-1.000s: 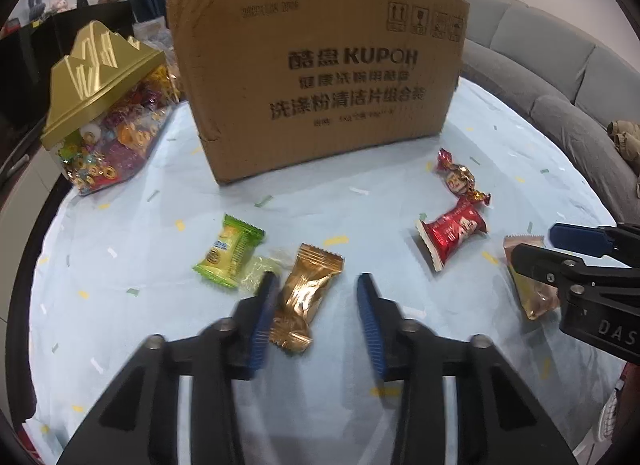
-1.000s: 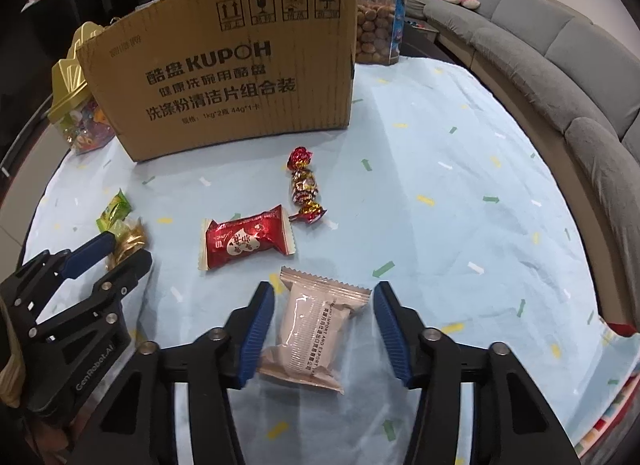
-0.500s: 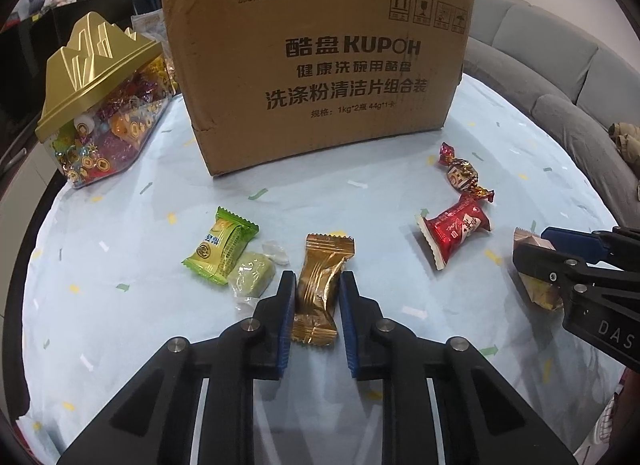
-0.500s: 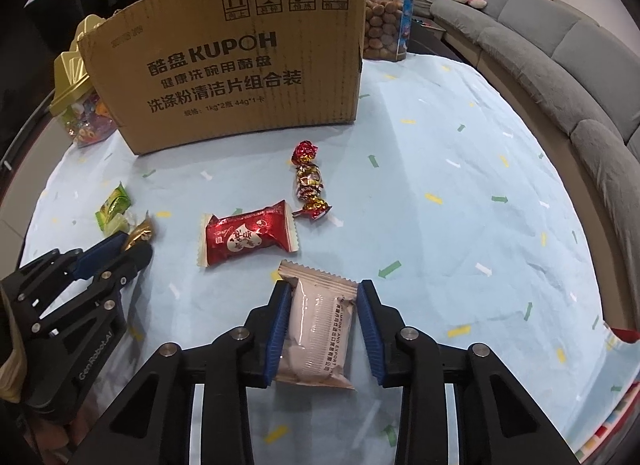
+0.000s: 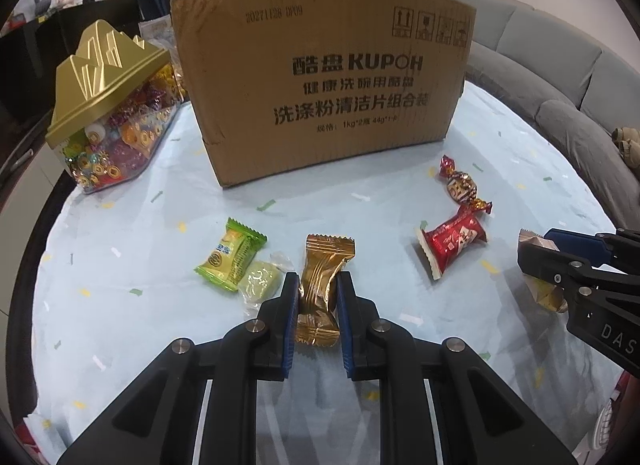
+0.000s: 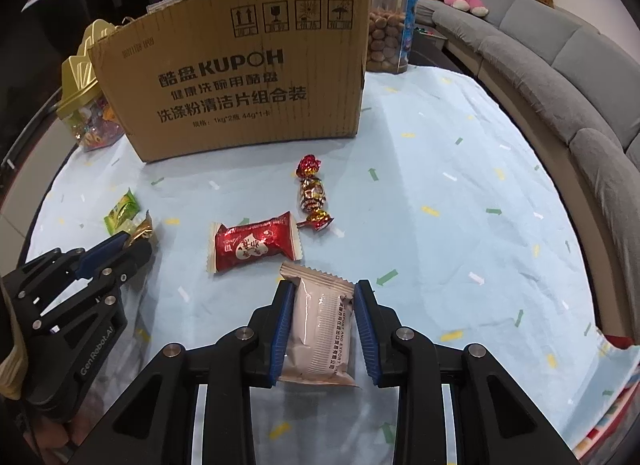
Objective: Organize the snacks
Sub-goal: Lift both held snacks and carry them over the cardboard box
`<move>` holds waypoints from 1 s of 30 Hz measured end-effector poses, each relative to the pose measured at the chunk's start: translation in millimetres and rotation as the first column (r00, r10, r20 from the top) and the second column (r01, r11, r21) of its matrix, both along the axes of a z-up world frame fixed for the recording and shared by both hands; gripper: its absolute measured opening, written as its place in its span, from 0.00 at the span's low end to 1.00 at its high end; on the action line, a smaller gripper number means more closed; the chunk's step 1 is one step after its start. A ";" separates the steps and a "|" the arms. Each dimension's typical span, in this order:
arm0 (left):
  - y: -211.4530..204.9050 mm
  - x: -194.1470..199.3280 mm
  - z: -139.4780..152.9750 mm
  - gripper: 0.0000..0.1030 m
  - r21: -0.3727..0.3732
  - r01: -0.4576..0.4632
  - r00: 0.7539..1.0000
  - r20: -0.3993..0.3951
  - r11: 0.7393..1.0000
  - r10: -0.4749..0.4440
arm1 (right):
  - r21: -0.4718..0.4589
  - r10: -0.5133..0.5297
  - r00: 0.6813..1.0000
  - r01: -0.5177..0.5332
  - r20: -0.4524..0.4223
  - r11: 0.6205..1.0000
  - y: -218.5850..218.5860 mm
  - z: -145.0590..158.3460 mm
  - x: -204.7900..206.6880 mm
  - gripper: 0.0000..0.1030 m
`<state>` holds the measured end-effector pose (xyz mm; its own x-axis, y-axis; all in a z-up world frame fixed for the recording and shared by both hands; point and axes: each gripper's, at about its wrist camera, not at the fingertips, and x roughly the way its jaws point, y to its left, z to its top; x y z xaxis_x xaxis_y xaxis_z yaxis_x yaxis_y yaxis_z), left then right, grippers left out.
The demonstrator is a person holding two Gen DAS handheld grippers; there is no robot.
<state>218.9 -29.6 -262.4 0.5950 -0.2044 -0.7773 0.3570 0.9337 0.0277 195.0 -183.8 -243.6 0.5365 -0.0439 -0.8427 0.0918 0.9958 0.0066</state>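
Round table (image 5: pixel 120 345) under a pale blue cloth, cardboard box (image 5: pixel 320 81) at its far side.
Left gripper (image 5: pixel 317 285) pinches a gold candy (image 5: pixel 322 285) near centre; right gripper (image 6: pixel 322 297) clamps a pink snack packet (image 6: pixel 320 329). Red wrapped candies (image 6: pixel 256 245) lie between them and the box.

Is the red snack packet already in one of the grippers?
No, the red packet lies free on the tablecloth, apart from both grippers.

tongs (image 5: pixel 317 297): black | blue pads (image 5: pixel 291 319) | silver screws (image 5: pixel 252 326)
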 end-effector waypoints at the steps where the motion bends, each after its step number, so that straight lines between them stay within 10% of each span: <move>1: 0.0 -0.9 2.3 0.19 0.002 -0.001 1.000 0.005 1.000 0.001 | -0.002 0.000 1.000 0.000 0.004 1.000 -0.3 1.8 -0.6 0.32; 30: 18.0 -33.7 80.4 0.19 -0.012 -0.142 0.985 0.098 0.990 0.142 | -0.048 0.067 0.983 -0.059 0.170 0.997 12.2 85.4 -23.7 0.31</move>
<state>185.2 -11.5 -182.0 0.6920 -0.1162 -0.7125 0.2165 0.9749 0.0513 171.3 -171.6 -158.2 0.6758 -0.0397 -0.7360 0.0302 0.9992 -0.0261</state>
